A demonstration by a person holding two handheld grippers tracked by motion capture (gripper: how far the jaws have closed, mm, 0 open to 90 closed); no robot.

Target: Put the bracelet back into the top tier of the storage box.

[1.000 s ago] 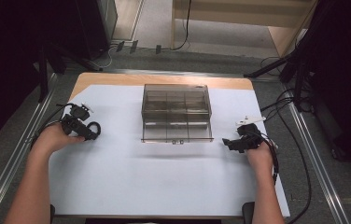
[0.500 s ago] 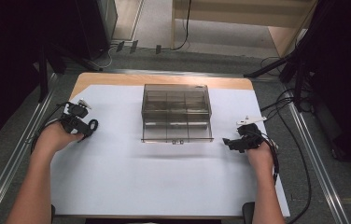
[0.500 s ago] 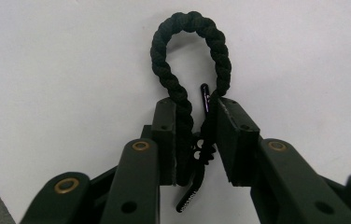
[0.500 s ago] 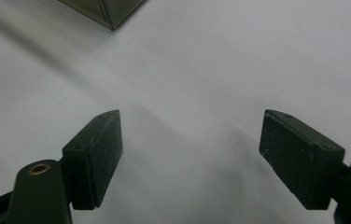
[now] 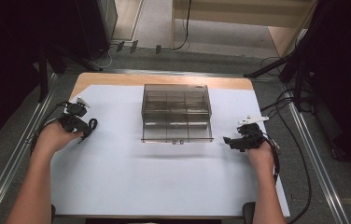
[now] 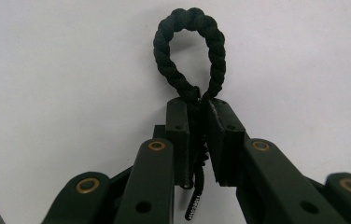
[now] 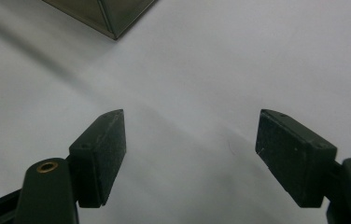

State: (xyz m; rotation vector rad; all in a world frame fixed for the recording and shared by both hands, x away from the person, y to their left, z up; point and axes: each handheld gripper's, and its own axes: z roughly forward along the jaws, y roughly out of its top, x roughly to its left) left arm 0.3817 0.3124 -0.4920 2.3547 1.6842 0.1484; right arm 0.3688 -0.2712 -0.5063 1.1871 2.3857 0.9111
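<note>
On the white sheet [image 5: 164, 182], one clear compartment box [image 5: 176, 113] stands at the far middle, its cells apparently empty. Nearer than the box and well to its left, the left gripper [image 5: 81, 125] pinches one black braided cord loop [image 6: 190, 51], the loop lying on the sheet beyond the jaws. To the box's right, the right gripper [image 5: 232, 141] hovers spread wide, holding nothing; a box corner [image 7: 113, 18] lies beyond it.

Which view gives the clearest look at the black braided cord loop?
The left gripper view: the cord loop sits close up, pinched between that gripper's shut jaws, braid plainly visible. In the high view it is a small dark loop beside the left gripper. The right gripper view gives nothing on it.
</note>
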